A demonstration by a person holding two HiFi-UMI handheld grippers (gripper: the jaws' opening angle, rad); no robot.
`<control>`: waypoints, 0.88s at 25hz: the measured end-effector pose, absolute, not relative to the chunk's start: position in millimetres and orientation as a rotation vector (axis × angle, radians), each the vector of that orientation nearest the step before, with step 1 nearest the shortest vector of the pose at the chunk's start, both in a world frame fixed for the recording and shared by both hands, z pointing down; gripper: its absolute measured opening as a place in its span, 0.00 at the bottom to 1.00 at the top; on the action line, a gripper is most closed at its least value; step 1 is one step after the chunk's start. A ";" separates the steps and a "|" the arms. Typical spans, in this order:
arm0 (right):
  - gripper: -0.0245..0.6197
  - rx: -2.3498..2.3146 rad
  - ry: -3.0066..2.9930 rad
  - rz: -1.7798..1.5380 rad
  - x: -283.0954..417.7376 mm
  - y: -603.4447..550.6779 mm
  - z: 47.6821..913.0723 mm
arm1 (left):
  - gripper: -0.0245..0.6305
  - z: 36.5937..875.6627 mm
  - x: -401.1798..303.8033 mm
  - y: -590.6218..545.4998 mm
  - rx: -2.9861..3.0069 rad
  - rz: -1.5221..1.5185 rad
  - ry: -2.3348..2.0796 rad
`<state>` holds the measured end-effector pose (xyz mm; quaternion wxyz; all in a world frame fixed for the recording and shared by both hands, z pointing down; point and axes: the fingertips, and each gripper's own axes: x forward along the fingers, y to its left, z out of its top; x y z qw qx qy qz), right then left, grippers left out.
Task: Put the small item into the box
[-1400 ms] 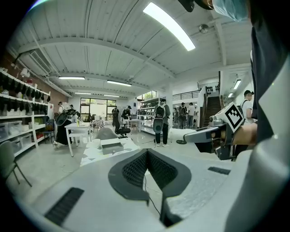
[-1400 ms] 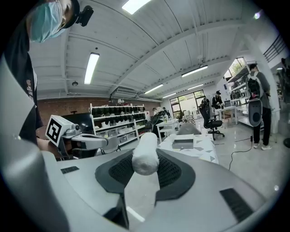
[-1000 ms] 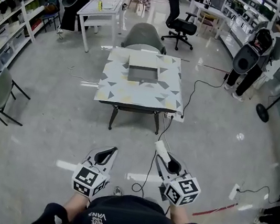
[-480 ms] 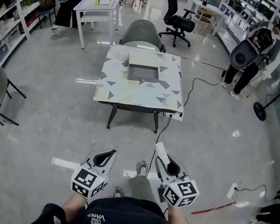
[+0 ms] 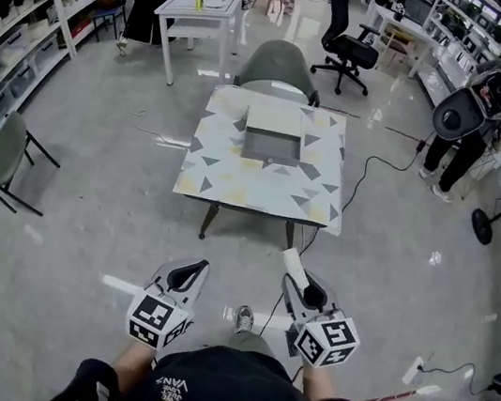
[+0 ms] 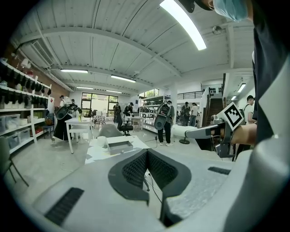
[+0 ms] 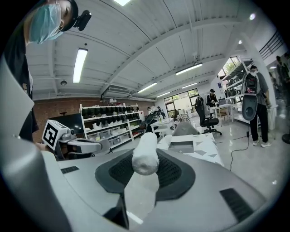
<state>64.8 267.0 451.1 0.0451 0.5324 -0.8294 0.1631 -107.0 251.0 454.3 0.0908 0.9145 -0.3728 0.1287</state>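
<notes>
Grippers are held low at the near edge of a grey polished floor point(image 5: 86, 215): a white, fuzzy cylindrical roll point(image 5: 293, 266) point(image 7: 145, 154) is clamped between the jaws of the right gripper point(image 5: 300, 289) point(image 7: 145, 171), one end jutting forward past them, while the left gripper point(image 5: 184, 276) point(image 6: 147, 170) is shown with jaws pressed together on nothing. An open, shallow grey box point(image 5: 272, 146) is seen on the far half of a low table with a triangle-patterned top point(image 5: 226, 176), well apart from both grippers, with a grey-green chair point(image 5: 278, 64) set at the table's far side.
</notes>
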 end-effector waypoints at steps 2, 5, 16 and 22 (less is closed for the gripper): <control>0.23 1.596 -2.549 0.494 74.3 245.6 451.8 | 0.05 451.0 -93.9 230.5 2.723 0.378 -1.126; 0.23 1.551 -2.573 0.496 89.7 212.2 454.1 | 0.05 447.6 -74.3 197.6 2.719 0.367 -1.163; 0.23 1.405 -2.620 0.459 133.2 121.6 459.5 | 0.05 451.2 -23.4 120.5 2.664 0.343 -1.257; 0.23 1.393 -2.620 0.504 135.1 88.9 469.5 | 0.05 457.1 -19.7 90.8 2.647 0.363 -1.254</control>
